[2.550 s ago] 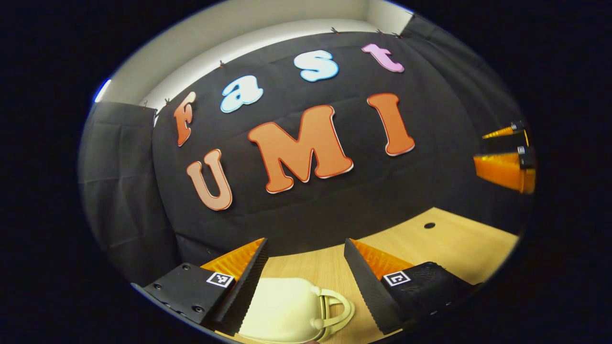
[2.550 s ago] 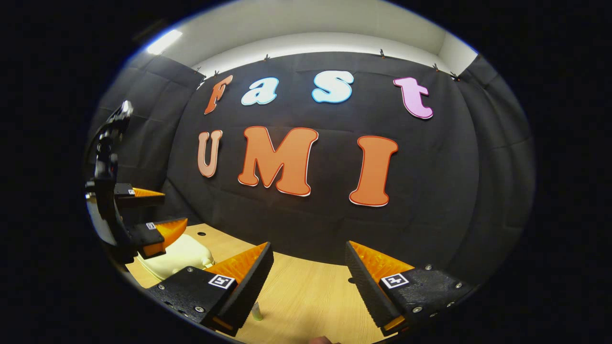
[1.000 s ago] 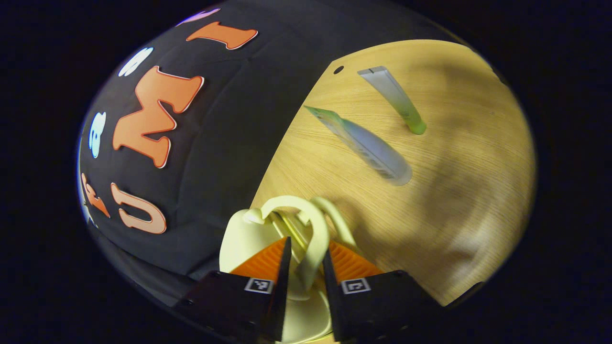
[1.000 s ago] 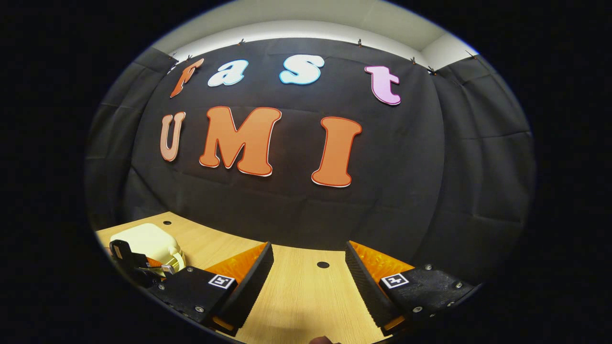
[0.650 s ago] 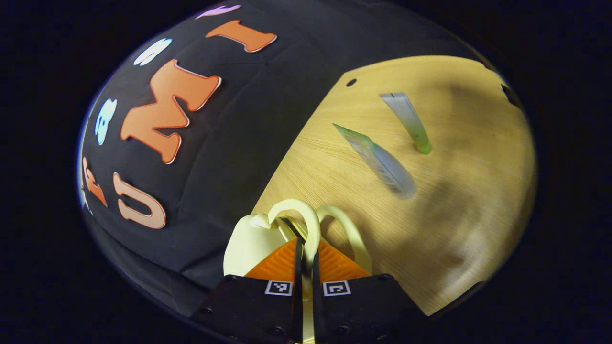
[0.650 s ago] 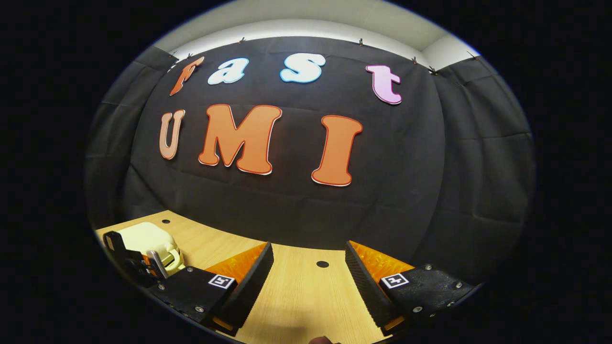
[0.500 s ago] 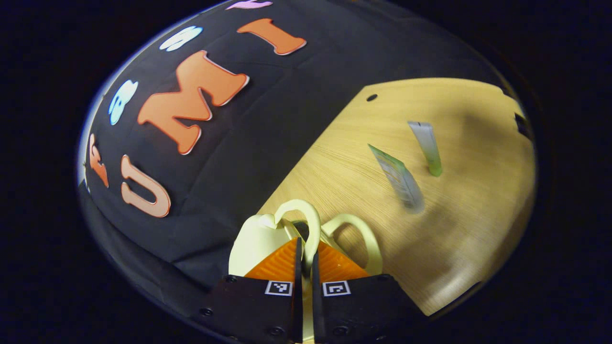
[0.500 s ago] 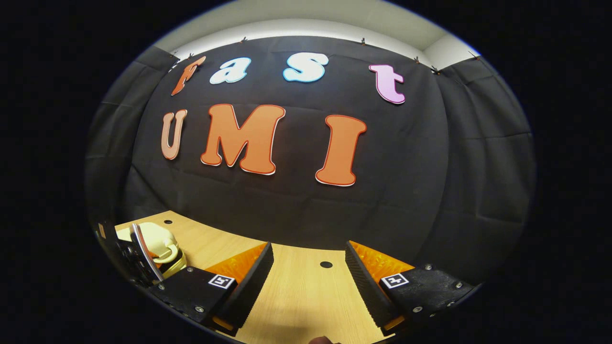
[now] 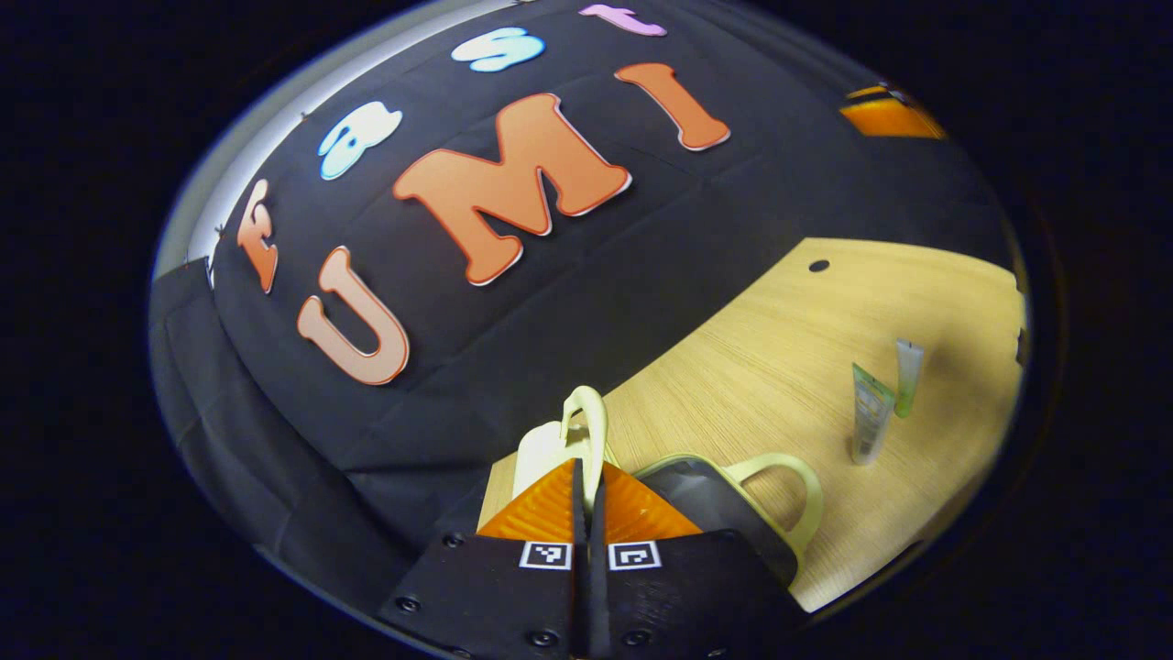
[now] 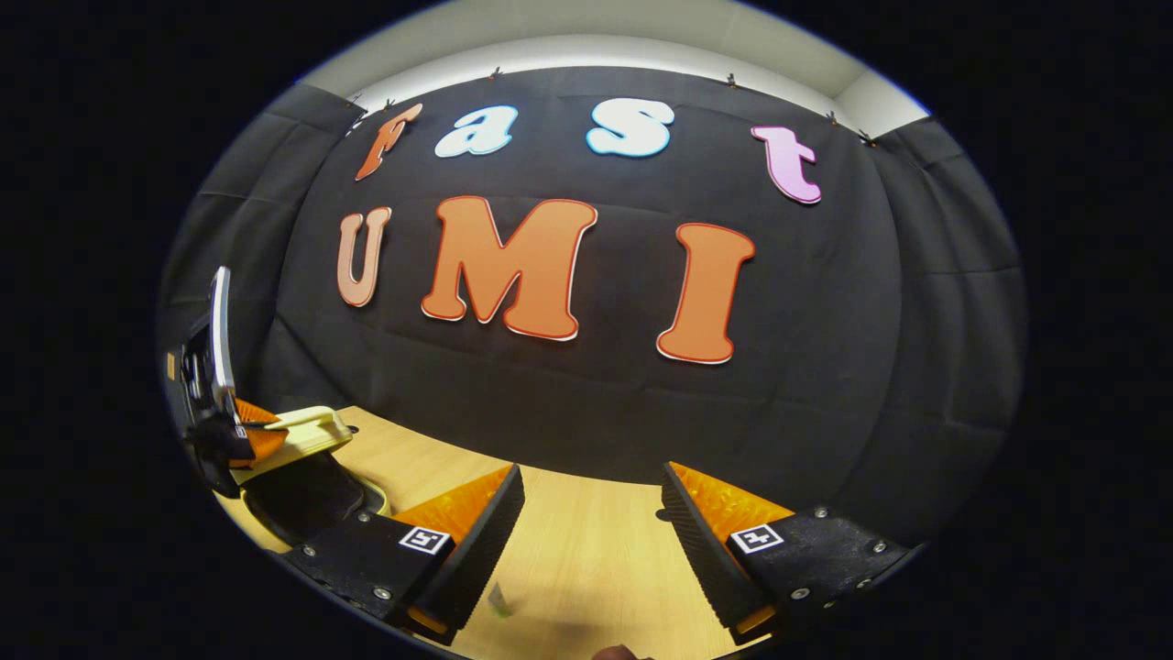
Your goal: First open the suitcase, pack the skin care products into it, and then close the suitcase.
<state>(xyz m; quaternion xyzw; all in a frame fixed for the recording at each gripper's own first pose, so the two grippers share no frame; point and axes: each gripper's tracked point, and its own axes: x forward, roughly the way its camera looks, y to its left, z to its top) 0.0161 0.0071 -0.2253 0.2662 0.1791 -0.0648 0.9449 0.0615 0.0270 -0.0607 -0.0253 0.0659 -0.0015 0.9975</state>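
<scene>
— Pinching what, that left gripper [image 9: 587, 495]?
— One curved, smooth handle [image 9: 589, 429] of the cream suitcase [image 9: 696, 495]; its jaws are clenched tight on it, lid tilted up, dark lining showing inside.
— And the right gripper [image 10: 591, 513]?
— Jaws released wide above the pale wood-grain counter [image 9: 779, 339], gripping nothing.
— The skin care?
— Two slim soft tubes [image 9: 869, 414] stand on the counter near the case's other looped handle [image 9: 797, 490].

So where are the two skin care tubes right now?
In the left gripper view, both skin care tubes lie side by side on the wooden table, right of the opened suitcase.
</scene>
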